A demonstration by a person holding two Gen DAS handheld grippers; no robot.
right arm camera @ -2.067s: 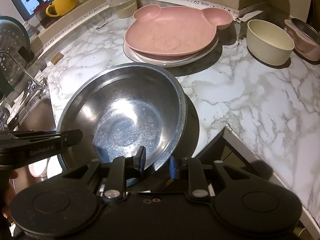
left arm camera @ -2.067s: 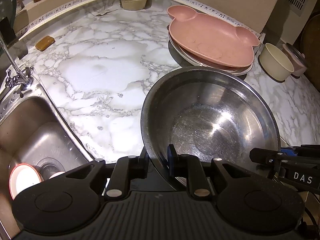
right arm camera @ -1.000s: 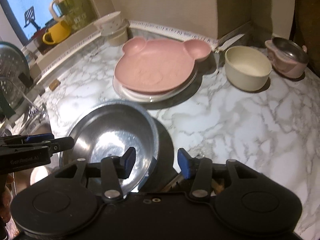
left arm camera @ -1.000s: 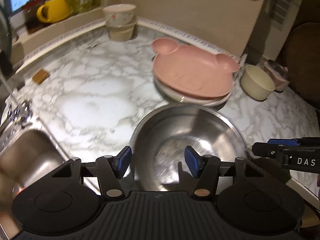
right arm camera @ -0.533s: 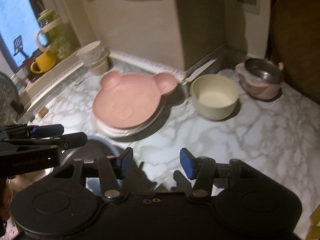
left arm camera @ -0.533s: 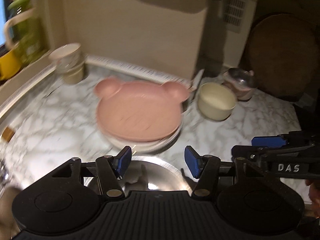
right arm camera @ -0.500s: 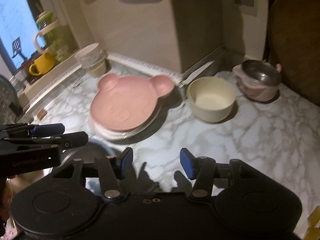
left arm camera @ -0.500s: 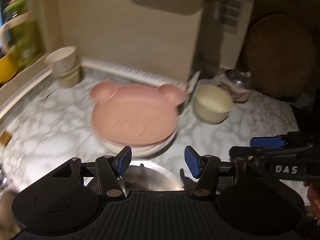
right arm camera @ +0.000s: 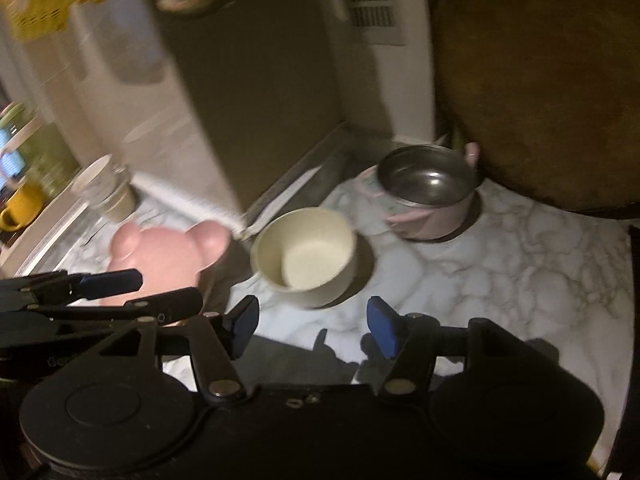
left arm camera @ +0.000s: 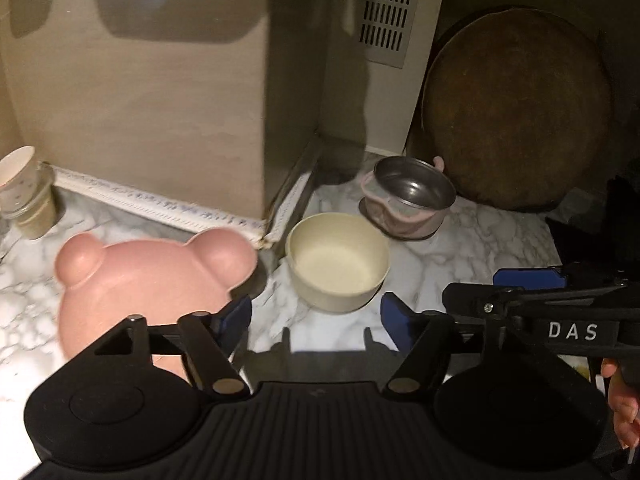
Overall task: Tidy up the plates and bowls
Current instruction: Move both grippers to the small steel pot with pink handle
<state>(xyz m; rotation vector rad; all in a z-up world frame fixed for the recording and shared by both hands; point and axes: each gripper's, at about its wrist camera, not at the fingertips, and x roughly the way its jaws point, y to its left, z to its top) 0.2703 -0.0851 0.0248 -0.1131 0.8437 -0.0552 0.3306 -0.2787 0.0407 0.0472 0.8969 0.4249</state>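
Hovering above the marble counter [left arm camera: 460, 248], both grippers are empty w/ jaws spread wide. Left gripper [left arm camera: 316, 312] and right gripper [right arm camera: 312, 322] each point toward the cream bowl [left arm camera: 338, 262], which I'll use as the landmark.

Task items rel. to the cream bowl: pink bear plate [left arm camera: 148, 276] sits just left of it, apart from it, ears toward the wall. Steel bowl [left arm camera: 414, 188], nested in a pink handled holder [left arm camera: 400, 220], sits behind and to the right, near but not touching. Two stacked cups [left arm camera: 24, 192] stand far left by the wall. A big round wooden board [left arm camera: 516, 120] leans behind the steel bowl.

Risks, as judgement only:
- Both grippers aim at roughly the same spot, so they could knock each other on approach; right one shows in the left view close by, right of the bowl.
- Cream bowl has a thick, smooth wall. Pinching one side of the rim may let it tilt or slip out, esp. if lifted fast.
- Right view is motion-blurred, so aim is prob. loose; a stray finger could shove the bowl into the bear plate's ear or back into the steel bowl.
- Steel bowl looks tilted in its holder; a bump may tip it out.
- Reaching past the bowl risks touching the leaning board.
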